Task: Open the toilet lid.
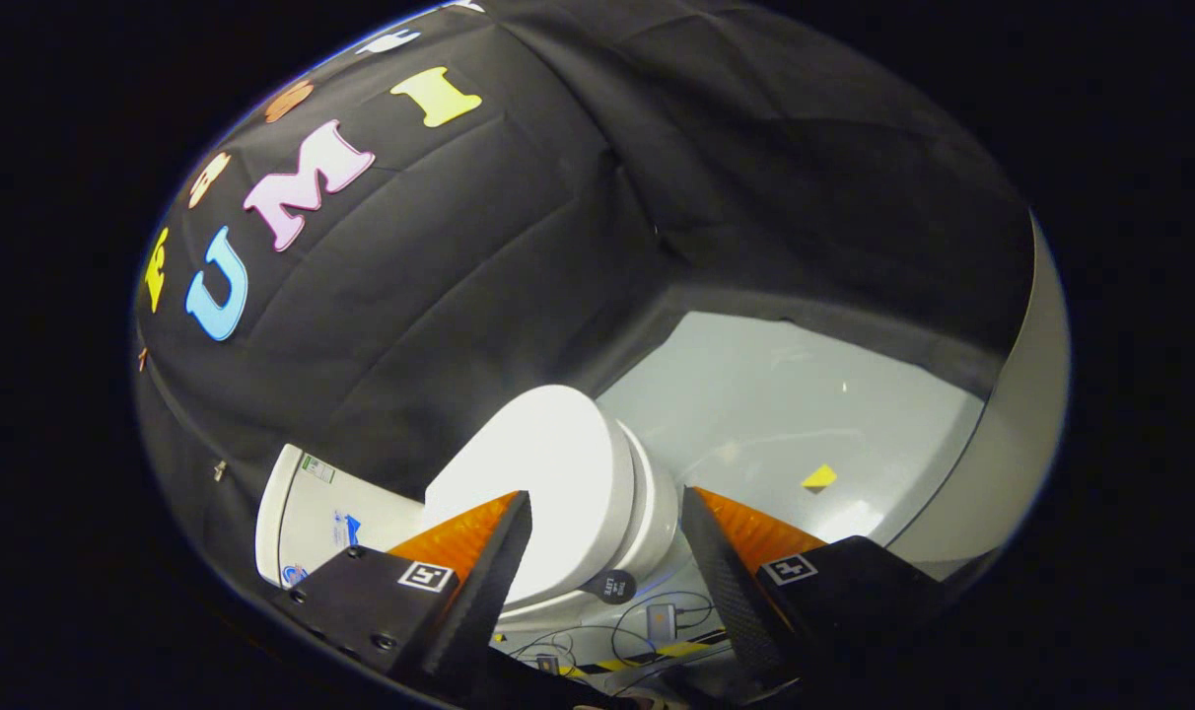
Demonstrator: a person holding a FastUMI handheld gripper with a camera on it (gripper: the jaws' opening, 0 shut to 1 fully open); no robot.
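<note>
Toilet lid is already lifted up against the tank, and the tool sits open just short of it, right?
Not quite. In the gripper view the toilet lid is down, closed over the bowl, not lifted. The tool is indeed open, its fingers spread just short of the lid.

Grey floor (755, 394); yellow marker (819, 477); cables (647, 631) (beside striped tape (657, 655)).

no legible text or labels

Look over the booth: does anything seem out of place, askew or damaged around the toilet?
Nothing looks damaged or spilled. The toilet lid lies shut on the bowl, just ahead of the open gripper. A small yellow marker sits alone on the grey floor, and loose cables trail by the base.
</note>
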